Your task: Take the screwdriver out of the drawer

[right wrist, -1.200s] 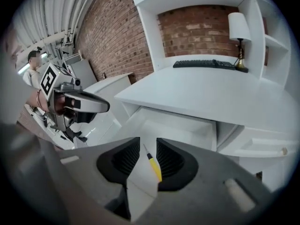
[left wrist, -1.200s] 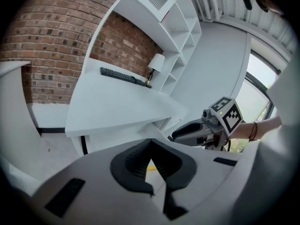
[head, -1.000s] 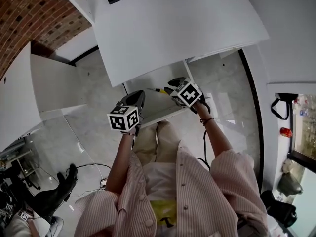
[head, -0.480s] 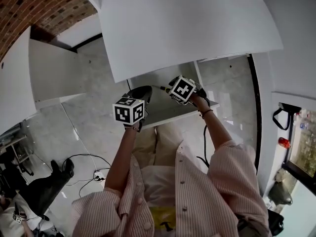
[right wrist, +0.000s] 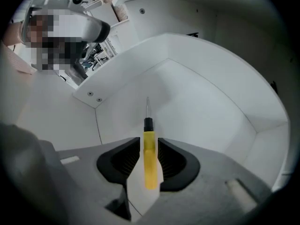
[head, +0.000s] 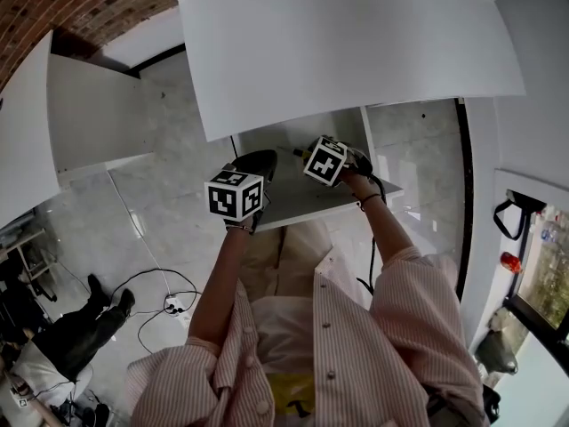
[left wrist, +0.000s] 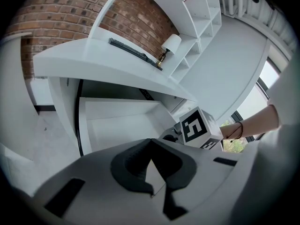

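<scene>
White desk top [head: 356,43] overhangs the open white drawer [head: 307,205], whose bare floor and walls fill the right gripper view [right wrist: 211,111]. The left gripper [left wrist: 151,161] hangs at the drawer's front edge, jaws drawn together with nothing between them. The right gripper [right wrist: 149,154] sits just beside it, reaching into the drawer, jaws closed on the screwdriver [right wrist: 149,161]. The yellow handle is pinched between both pads, while the black collar and thin metal shaft project forward beyond the jaws toward the drawer's back corner. Whether the tip touches the floor cannot be determined.
</scene>
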`<state>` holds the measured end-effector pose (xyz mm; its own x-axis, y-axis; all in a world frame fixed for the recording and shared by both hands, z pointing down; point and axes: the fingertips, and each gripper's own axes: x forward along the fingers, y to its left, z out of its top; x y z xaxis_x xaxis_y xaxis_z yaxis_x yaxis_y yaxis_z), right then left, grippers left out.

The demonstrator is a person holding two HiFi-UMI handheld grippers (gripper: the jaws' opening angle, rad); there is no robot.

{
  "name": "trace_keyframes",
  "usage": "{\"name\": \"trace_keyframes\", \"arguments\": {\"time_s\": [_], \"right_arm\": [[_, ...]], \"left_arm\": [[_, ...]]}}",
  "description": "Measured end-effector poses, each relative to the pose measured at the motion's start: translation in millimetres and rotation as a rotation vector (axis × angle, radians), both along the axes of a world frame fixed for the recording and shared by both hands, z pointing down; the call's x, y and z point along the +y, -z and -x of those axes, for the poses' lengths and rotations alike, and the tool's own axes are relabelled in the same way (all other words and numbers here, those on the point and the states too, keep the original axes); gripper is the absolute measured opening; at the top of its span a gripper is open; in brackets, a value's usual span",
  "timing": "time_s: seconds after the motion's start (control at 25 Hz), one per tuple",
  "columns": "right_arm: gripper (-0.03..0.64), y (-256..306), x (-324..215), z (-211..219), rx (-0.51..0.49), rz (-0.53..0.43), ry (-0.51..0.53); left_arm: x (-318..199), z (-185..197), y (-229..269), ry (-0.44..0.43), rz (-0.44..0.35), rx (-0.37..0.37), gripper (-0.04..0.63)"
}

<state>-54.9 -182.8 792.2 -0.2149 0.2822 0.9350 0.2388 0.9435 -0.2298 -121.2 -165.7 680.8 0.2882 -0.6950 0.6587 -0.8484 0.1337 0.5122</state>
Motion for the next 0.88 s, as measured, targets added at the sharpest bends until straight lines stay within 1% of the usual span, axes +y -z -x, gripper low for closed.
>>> {"name": "trace_keyframes", "arguments": {"time_s": [0.12,0.24,0.36,0.48,0.6,0.76,0.88], "right_arm": [[0.103,-9.0,0.7,-4.8,0.023,-0.044,0.033],[0.101,-11.4,-1.2,-4.7,0.023,-0.098,0.046],[0.081,-12.8,-2.5,-4.7,0.021,-0.138,0.059],[0.08,-14.1,-2.9,-6.5,0.029,-0.139,0.053],[0.08,-11.4,-0.4,-9.0,0.038,-0.138,0.077],[0.08,8.0,2.3,-5.2,0.012,-0.14,0.105],[0.08,25.7,0.1,-4.3,-0.013,-0.164,0.123]], "left_arm": [[1.5,1.2,-2.4,0.006,0.006,-0.001,-0.002],[2.6,3.7,-3.2,0.008,0.008,-0.003,-0.002],[4.0,3.8,-3.4,0.008,0.011,-0.002,-0.002],[4.0,1.8,-3.0,0.0,0.011,-0.003,-0.002],[4.8,0.4,-1.0,-0.013,0.009,-0.003,-0.002],[10.9,2.0,6.5,-0.041,0.007,-0.01,-0.002],[13.8,2.2,14.8,-0.055,-0.001,-0.017,-0.002]]}}
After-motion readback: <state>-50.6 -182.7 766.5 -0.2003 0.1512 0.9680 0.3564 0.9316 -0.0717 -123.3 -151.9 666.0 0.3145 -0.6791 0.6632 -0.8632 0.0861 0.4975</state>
